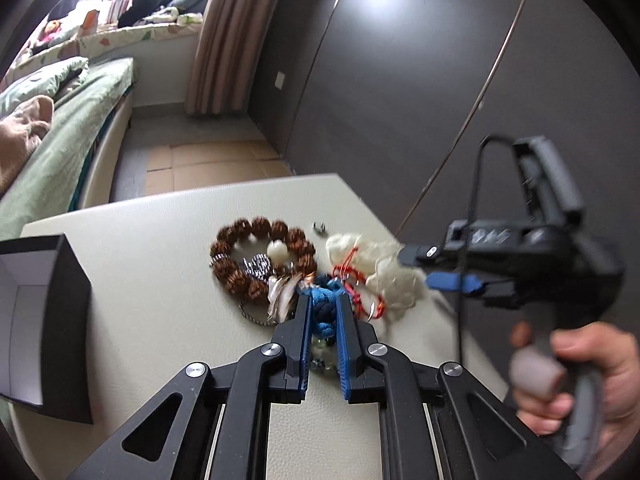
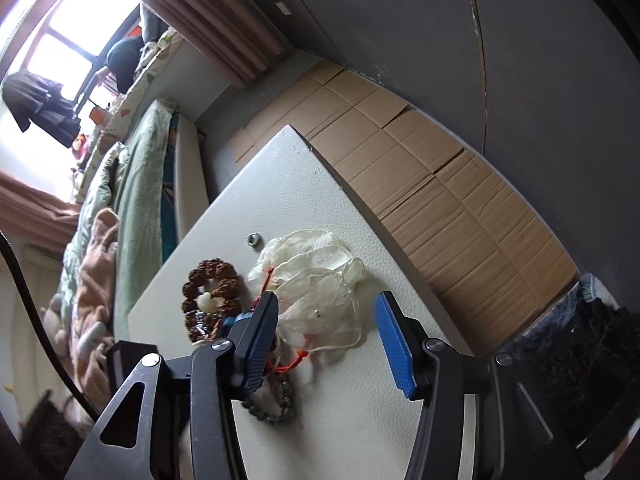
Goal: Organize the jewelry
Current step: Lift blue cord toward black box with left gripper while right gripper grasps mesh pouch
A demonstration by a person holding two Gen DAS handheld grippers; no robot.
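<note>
A heap of jewelry lies on the white table point(image 1: 160, 280). My left gripper point(image 1: 323, 298) is shut on a blue knotted cord piece point(image 1: 322, 310) at the heap's near side. Behind it lie a brown bead bracelet point(image 1: 256, 236) with a white bead, a silver chain, red cord point(image 1: 360, 292) and a sheer white pouch point(image 1: 376, 264). My right gripper point(image 2: 326, 312) is open, its jaws on either side of the white pouch point(image 2: 320, 280). It also shows in the left wrist view point(image 1: 432, 270), at the pouch's right. A grey bead bracelet point(image 2: 276, 404) lies near its left finger.
An open black box point(image 1: 44, 320) with a white inside stands at the table's left. A small metal nut point(image 2: 254, 239) lies beyond the heap. Cardboard covers the floor past the table's edge. A bed stands at the left and a grey wardrobe behind.
</note>
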